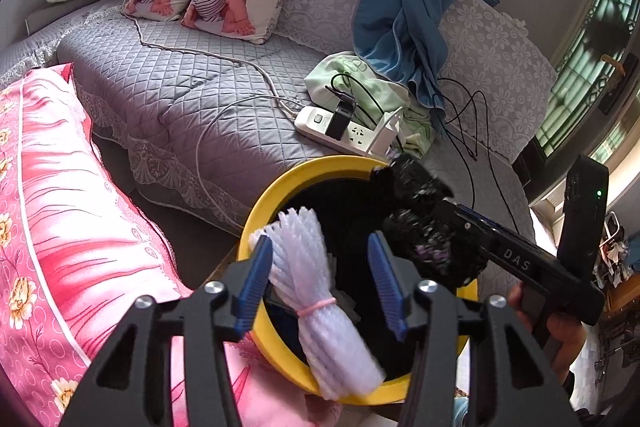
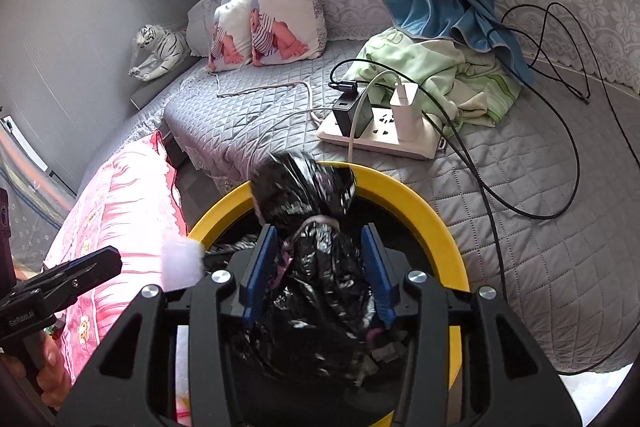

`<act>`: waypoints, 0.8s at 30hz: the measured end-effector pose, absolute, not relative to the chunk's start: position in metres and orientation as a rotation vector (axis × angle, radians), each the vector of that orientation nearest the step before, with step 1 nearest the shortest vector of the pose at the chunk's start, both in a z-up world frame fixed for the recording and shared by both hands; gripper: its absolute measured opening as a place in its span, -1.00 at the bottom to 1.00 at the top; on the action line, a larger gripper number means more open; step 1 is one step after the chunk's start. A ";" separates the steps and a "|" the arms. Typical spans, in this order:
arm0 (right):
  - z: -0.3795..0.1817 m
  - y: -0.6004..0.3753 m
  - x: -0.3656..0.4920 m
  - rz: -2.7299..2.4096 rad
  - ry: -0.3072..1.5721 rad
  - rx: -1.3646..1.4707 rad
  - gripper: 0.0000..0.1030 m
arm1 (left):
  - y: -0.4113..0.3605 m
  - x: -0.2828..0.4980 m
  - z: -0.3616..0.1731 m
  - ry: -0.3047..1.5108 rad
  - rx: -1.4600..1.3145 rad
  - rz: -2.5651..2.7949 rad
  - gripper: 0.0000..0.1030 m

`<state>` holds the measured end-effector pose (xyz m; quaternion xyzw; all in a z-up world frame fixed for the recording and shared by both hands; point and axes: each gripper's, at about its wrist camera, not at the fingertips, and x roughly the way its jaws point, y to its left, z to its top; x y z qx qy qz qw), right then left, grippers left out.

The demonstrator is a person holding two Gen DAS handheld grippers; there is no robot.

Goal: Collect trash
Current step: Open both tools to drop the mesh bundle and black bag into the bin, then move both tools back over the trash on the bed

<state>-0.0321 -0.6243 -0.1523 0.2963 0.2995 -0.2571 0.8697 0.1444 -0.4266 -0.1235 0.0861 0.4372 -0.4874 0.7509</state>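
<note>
Left tool (image 1: 320,283): jaws apart over the yellow bin (image 1: 256,223), pads clear of the white foam netting bundle (image 1: 320,291), released and dropping toward the bin mouth.
Right tool (image 2: 318,271): jaws spread either side of the black plastic bag wad (image 2: 316,267); contact hard to judge, apparently letting go.
Progress: both pieces at the bin, nearly deposited.
Left over: none visible on the bed (image 2: 520,227) beyond the bin.

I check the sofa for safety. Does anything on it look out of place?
Yes. A white plastic power strip with chargers plugged in lies on the grey quilted sofa cover, touching a crumpled green cloth; loose black cables sprawl over the seat.
</note>
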 end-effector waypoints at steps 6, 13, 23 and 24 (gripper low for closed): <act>-0.143 -0.629 -0.042 -0.565 0.601 0.629 -0.10 | -0.408 0.158 -0.119 0.947 0.138 -1.033 0.06; -0.127 -0.616 -0.031 -0.514 0.583 0.583 -0.10 | -0.357 0.184 -0.099 0.882 0.085 -0.950 0.06; -0.110 -0.544 0.037 -0.260 0.603 0.494 -0.04 | -0.250 0.226 -0.069 0.810 0.016 -0.754 0.06; -0.109 -0.533 0.046 -0.220 0.606 0.482 -0.03 | -0.237 0.231 -0.067 0.805 0.009 -0.732 0.06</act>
